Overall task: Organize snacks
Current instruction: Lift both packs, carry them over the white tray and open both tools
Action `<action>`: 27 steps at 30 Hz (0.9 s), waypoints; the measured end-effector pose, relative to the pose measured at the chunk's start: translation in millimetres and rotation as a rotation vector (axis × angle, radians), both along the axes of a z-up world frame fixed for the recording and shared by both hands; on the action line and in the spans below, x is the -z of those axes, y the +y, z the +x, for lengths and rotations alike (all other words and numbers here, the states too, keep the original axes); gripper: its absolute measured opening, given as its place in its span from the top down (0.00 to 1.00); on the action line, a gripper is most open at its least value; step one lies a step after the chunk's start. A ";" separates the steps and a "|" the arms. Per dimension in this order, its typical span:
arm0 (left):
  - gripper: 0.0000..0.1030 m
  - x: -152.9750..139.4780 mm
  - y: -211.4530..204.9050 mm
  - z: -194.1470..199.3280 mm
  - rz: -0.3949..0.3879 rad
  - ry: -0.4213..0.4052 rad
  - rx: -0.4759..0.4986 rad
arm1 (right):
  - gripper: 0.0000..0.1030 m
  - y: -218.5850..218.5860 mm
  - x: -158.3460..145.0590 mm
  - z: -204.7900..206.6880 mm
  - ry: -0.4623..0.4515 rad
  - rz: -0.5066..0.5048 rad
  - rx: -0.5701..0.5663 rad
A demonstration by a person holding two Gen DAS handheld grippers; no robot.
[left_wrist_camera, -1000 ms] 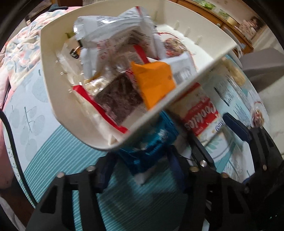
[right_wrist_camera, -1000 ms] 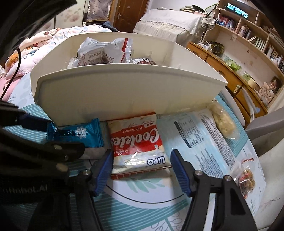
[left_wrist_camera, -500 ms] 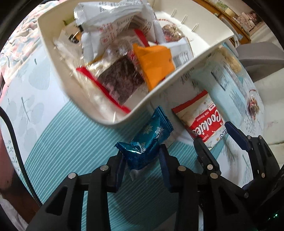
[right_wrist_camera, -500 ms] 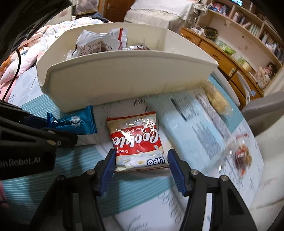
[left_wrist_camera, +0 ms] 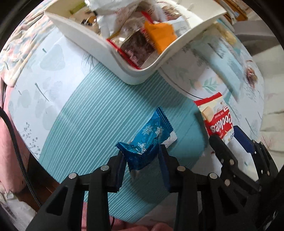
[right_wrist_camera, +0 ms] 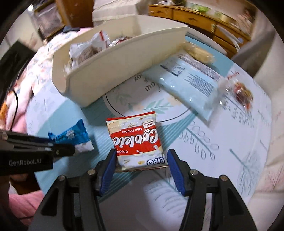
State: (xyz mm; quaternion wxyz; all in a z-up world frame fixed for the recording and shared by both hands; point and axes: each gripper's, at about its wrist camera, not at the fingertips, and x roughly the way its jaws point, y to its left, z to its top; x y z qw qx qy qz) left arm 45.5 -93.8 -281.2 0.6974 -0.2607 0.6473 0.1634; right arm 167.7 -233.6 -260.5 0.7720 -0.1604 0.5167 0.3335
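My left gripper (left_wrist_camera: 142, 154) is shut on a blue snowflake snack packet (left_wrist_camera: 149, 138), which hangs above the striped tablecloth with its shadow below. From the right wrist view the same packet (right_wrist_camera: 71, 135) sticks out of the left gripper's fingers (right_wrist_camera: 67, 151) at the left. My right gripper (right_wrist_camera: 141, 154) is shut on a red and white cookie packet (right_wrist_camera: 136, 138), its blue pads pressing both side edges. A white bin (right_wrist_camera: 110, 71) holding several snack packets stands beyond both; its near rim (left_wrist_camera: 113, 51) shows at the top of the left wrist view.
A flat pale blue packet (right_wrist_camera: 188, 83), a clear bag of reddish snacks (right_wrist_camera: 241, 92) and a bag of pale snacks (right_wrist_camera: 198, 51) lie right of the bin on the round table (left_wrist_camera: 88, 115). Pink bedding lies left, a wooden cabinet (right_wrist_camera: 195, 16) behind.
Both grippers closed onto their packets and pulled back from the bin, lifting the blue packet and the cookie packet off the cloth. The right view has rolled.
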 end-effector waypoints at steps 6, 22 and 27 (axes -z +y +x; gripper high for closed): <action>0.68 -44.2 -2.9 11.4 0.035 -0.058 0.125 | 0.43 -15.6 -29.3 8.1 -0.020 0.081 0.111; 0.68 -157.2 -25.6 54.6 0.085 -0.238 0.611 | 0.43 -32.7 -93.7 13.5 -0.065 0.300 0.407; 0.68 -173.2 -3.2 69.0 0.051 -0.278 0.698 | 0.43 -17.5 -99.3 8.5 -0.054 0.320 0.505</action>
